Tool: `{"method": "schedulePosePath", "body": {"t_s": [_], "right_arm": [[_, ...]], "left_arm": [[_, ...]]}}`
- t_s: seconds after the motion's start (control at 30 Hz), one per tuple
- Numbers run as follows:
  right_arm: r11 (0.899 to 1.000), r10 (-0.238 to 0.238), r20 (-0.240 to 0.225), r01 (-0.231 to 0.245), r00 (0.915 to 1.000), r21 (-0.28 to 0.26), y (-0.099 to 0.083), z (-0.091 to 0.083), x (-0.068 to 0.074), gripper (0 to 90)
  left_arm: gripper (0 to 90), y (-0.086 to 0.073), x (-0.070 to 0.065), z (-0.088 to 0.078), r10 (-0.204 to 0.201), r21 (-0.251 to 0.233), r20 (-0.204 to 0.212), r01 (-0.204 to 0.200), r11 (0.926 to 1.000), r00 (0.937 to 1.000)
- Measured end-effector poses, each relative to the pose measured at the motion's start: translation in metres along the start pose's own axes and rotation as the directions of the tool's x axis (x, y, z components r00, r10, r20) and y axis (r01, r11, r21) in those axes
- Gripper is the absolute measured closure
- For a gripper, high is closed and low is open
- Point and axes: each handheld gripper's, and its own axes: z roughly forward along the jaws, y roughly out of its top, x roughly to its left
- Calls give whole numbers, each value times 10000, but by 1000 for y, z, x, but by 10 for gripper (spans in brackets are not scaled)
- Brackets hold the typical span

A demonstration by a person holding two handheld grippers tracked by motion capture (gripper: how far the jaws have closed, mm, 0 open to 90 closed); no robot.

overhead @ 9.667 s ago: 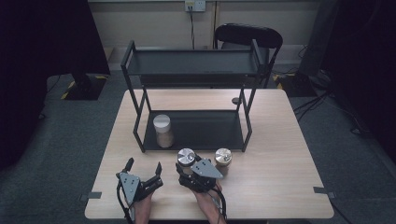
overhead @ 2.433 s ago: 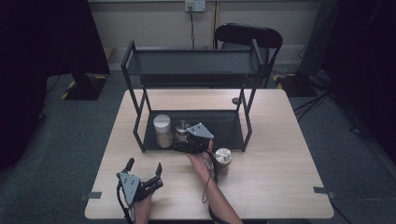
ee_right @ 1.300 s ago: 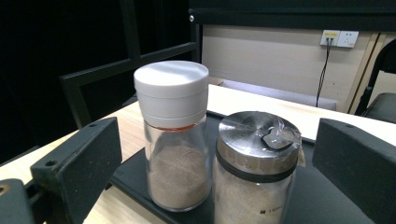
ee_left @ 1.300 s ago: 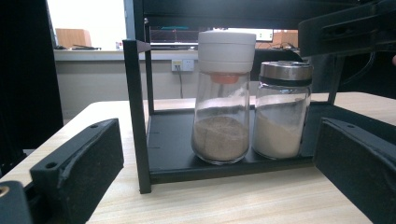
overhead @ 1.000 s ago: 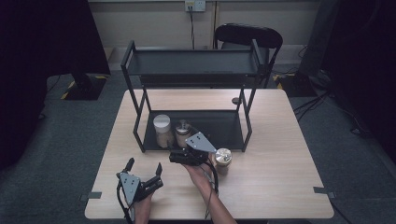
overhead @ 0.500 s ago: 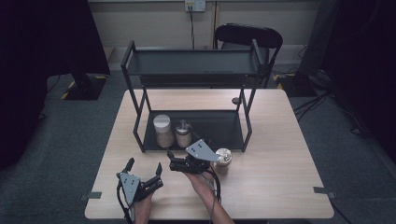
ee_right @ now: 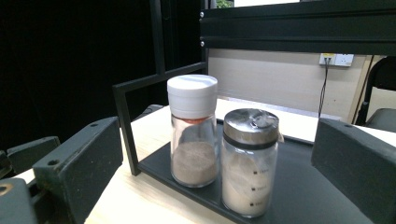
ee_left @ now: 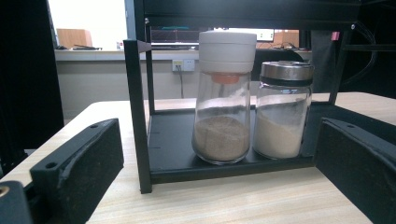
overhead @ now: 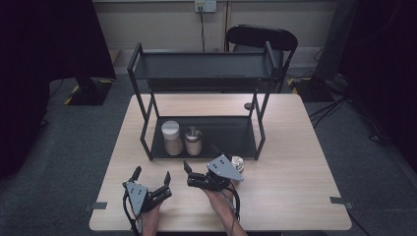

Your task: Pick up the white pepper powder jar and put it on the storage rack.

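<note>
A black two-tier rack [overhead: 201, 72] stands on the wooden table [overhead: 290, 162]. Two jars stand side by side at the left of its lower shelf. One is a white-lidded jar of brown powder [overhead: 171, 137] [ee_left: 223, 98] [ee_right: 193, 133]. The other is a metal-lidded jar of pale powder [overhead: 193, 141] [ee_left: 282, 112] [ee_right: 250, 163]. Another metal-lidded jar [overhead: 238, 161] stands on the table before the rack's right front post, partly behind my right gripper [overhead: 188, 175]. That gripper is open and empty, with its jaws aimed left toward the rack. My left gripper [overhead: 152, 173] rests open near the front edge.
The rack's upper shelf is bare. A small dark disc [overhead: 248, 105] lies on the table behind the rack. A black chair [overhead: 261, 37] stands beyond the far edge. The right half of the table has free room.
My right gripper carried the metal-lidded jar from the table onto the lower shelf beside the white-lidded jar, let go, and drew back toward the front. The left gripper stayed put.
</note>
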Motion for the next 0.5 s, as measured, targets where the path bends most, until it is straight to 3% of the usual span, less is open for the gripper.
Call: {"method": "schedulePosePath", "body": {"t_s": [0.5], "right_arm": [[9994,128,383,-116,9992,-323,-6,-28,-7,10]], "left_arm": [[11,0,0,0,2,2,-16,-2,10000,10000]]}}
